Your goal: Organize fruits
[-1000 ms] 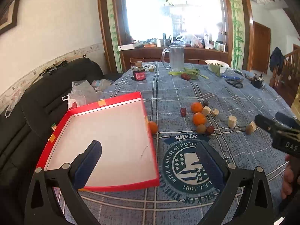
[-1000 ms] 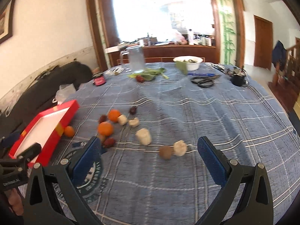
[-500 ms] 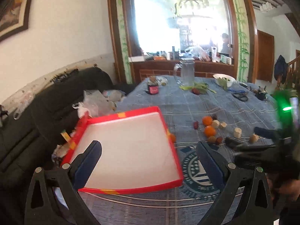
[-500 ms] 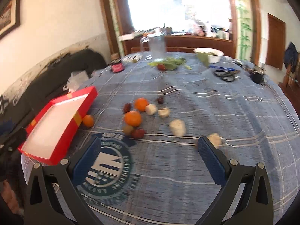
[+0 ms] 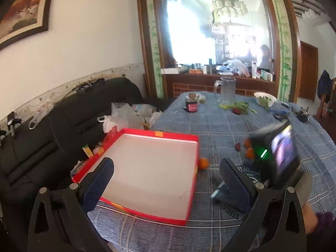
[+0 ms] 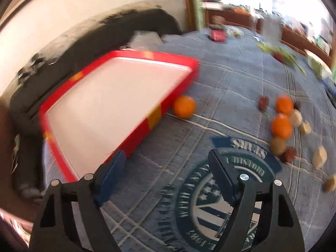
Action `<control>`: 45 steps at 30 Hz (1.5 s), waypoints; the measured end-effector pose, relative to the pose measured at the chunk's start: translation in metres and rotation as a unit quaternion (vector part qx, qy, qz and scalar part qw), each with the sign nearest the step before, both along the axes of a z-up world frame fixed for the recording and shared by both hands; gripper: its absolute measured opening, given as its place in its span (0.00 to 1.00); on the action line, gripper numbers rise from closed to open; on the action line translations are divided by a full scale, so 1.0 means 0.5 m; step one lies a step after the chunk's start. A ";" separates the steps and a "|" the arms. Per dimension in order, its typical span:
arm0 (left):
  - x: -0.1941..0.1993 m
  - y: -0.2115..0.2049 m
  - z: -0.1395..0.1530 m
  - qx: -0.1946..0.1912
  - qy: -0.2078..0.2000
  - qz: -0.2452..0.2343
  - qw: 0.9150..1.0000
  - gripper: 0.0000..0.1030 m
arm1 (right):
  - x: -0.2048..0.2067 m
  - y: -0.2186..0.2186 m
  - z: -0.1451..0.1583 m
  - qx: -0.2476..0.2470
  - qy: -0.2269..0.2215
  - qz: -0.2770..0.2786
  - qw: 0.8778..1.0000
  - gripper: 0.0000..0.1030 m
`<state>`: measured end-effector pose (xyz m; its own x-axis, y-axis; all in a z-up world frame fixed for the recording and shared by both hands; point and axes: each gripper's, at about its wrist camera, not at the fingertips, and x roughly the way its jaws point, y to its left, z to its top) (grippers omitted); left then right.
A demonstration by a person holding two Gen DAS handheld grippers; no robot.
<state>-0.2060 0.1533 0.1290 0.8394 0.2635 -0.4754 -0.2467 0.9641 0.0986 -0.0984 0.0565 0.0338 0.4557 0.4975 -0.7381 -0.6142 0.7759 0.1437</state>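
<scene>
Tablecloth [image 6: 231, 96] emblem [image 6: 226, 189]: "STARS", "WITH A SENSE OF HISTORY", "1981" (upside down, blurred).

The left black two-finger claw [image 5: 166, 180] gapes wide, tilted gently downward, nothing between its blue pads. The right black claw [image 6: 166, 170], pitched steeper, has just been closing, jaws apart and empty.

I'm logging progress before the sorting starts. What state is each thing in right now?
red tray: empty, flat on the table
lone orange: on the cloth, against the tray's side
other fruit: loose on the cloth, apart from the tray
glass pitcher: upright
left tongs: open, empty
right tongs: open, empty, jaws just been closing
</scene>
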 end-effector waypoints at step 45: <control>0.309 -0.117 -0.180 -0.065 0.197 -0.226 0.952 0.74 | 0.141 -0.488 0.011 0.074 0.021 -0.313 0.947 0.80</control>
<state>-0.0514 0.0949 0.0388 0.6027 -0.1647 -0.7808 0.2267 0.9735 -0.0303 -0.0280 -0.1874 0.0391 0.6677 0.2384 -0.7052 -0.0321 0.9557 0.2927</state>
